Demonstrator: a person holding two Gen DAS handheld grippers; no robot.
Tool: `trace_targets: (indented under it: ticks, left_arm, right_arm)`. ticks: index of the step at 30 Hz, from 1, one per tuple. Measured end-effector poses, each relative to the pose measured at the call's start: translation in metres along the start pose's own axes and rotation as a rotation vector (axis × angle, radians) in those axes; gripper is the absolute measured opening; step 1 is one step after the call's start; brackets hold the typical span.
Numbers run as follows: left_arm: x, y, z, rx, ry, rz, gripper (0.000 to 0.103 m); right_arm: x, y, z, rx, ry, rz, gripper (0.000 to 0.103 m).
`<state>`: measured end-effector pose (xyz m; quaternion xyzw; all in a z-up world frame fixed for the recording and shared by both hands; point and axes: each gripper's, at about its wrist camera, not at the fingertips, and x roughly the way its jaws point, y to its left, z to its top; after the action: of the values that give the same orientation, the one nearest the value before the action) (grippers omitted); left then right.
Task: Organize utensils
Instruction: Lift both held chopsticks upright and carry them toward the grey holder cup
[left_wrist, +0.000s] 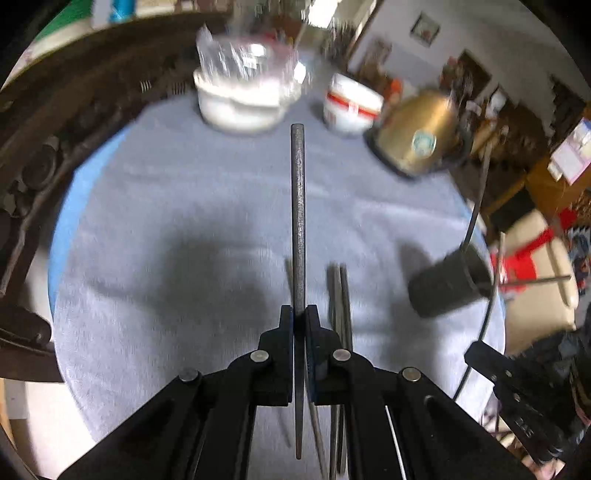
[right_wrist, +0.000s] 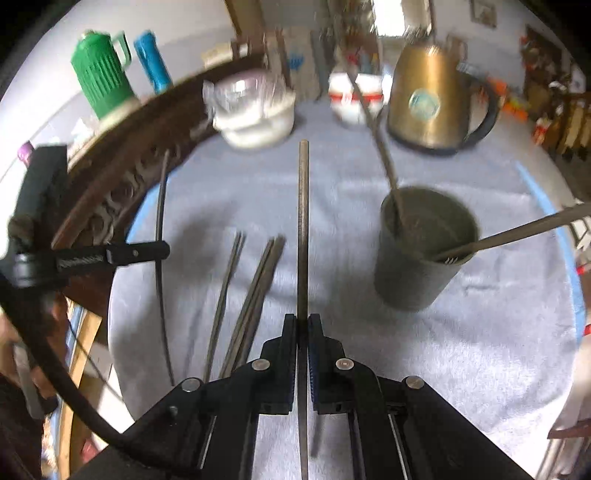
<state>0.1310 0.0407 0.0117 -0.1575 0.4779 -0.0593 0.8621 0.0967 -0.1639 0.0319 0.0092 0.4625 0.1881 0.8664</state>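
My left gripper (left_wrist: 300, 314) is shut on a grey chopstick (left_wrist: 298, 221) that points forward over the grey cloth (left_wrist: 166, 184). Two more chopsticks (left_wrist: 341, 314) lie on the cloth just right of it. My right gripper (right_wrist: 303, 321) is shut on another chopstick (right_wrist: 303, 221). Several loose chopsticks (right_wrist: 258, 295) lie to its left. A dark cup (right_wrist: 421, 254) stands ahead to the right, holding a thin stick (right_wrist: 388, 166) and a long utensil (right_wrist: 517, 232). The left wrist view has the cup (left_wrist: 448, 286) at its right. Each view catches the other gripper at its edge.
At the back of the table stand a white bowl stack with clear plastic (left_wrist: 243, 99), a white and red cup (left_wrist: 351, 105) and a brass kettle (right_wrist: 432, 103). Carved dark wood (right_wrist: 122, 166) rims the left side. A green flask (right_wrist: 99, 70) and blue bottle (right_wrist: 151, 61) stand beyond.
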Motion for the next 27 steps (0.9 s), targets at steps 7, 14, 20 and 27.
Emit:
trace_targets:
  ticks: [7,14,20,27]
  left_arm:
    - [-0.021,0.001,-0.007,0.01,-0.262,0.043,0.006]
    - [-0.03,-0.001,-0.029,0.099,-0.362,0.105,0.006]
    - [-0.048,0.003,-0.044,0.106,-0.401,0.095,0.006]
    - [-0.064,0.013,-0.059,0.088,-0.427,0.102,0.007]
  right_arm:
    - [-0.019,0.007,-0.007,-0.017,-0.244,-0.092,0.006]
    - [-0.022,0.003,-0.022,0.0,-0.312,-0.136,0.006]
    - [-0.037,-0.005,-0.049,0.019,-0.33,-0.143,0.006]
    - [-0.056,-0.021,-0.081,0.077,-0.363,-0.151,0.007]
